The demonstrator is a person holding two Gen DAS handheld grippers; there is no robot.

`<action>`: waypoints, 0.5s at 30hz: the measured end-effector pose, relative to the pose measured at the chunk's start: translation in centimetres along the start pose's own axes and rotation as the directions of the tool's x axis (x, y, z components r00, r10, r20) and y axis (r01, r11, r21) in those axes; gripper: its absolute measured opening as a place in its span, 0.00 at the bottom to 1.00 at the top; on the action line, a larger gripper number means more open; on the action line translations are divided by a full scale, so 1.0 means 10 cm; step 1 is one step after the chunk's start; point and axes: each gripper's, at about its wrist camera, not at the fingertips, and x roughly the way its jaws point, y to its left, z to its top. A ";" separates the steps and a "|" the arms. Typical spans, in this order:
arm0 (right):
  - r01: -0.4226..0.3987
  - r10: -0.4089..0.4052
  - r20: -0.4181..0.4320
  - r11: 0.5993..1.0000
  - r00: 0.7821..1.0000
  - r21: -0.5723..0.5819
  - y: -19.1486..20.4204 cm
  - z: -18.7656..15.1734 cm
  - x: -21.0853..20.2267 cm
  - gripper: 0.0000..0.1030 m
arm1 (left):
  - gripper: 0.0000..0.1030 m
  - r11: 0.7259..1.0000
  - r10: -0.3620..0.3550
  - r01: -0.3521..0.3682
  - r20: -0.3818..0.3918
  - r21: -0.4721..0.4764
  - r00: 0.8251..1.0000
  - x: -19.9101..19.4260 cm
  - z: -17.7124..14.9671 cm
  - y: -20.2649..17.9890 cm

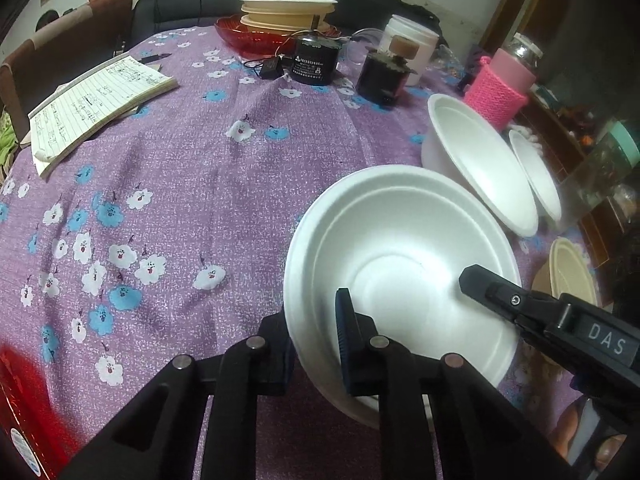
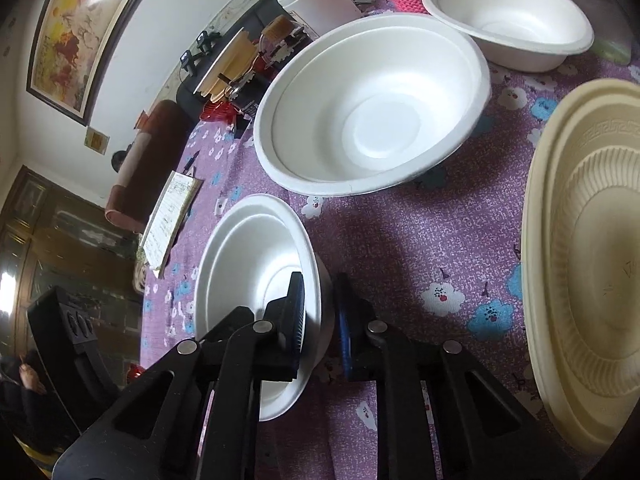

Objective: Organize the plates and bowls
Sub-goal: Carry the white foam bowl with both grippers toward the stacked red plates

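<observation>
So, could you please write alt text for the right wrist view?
The right gripper pinches the rim of a small white bowl on a purple floral tablecloth. Beyond sit a larger white bowl and another small one; a cream plate lies right.

The letters "DAS" stand in pale print on a small grey label on the black body of the right gripper [image 1: 466, 280], seen in the left wrist view. A black cylindrical canister [image 1: 314, 61] at the far side of the table carries a white warning triangle and lines of white print too small to read. The open notebook [image 1: 100, 98] bears handwriting on its lined page, none of it legible. Nothing else can be read.
</observation>
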 end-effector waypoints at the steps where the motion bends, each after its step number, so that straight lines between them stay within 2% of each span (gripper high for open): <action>1: 0.011 -0.011 0.006 1.000 1.000 -0.011 0.01 -0.01 -0.01 0.11 | 0.16 1.000 0.000 0.000 0.001 0.002 1.000 0.00 0.00 0.00; 7: 0.076 -0.073 0.046 0.993 0.996 -0.087 0.12 -0.04 -0.02 0.08 | 0.15 1.000 0.003 -0.003 0.001 0.004 1.000 -0.01 0.00 0.00; 15: 0.056 -0.054 0.035 0.996 0.998 -0.069 0.07 -0.03 -0.01 0.08 | 0.15 1.000 0.005 -0.005 0.009 0.003 1.000 -0.04 0.00 0.00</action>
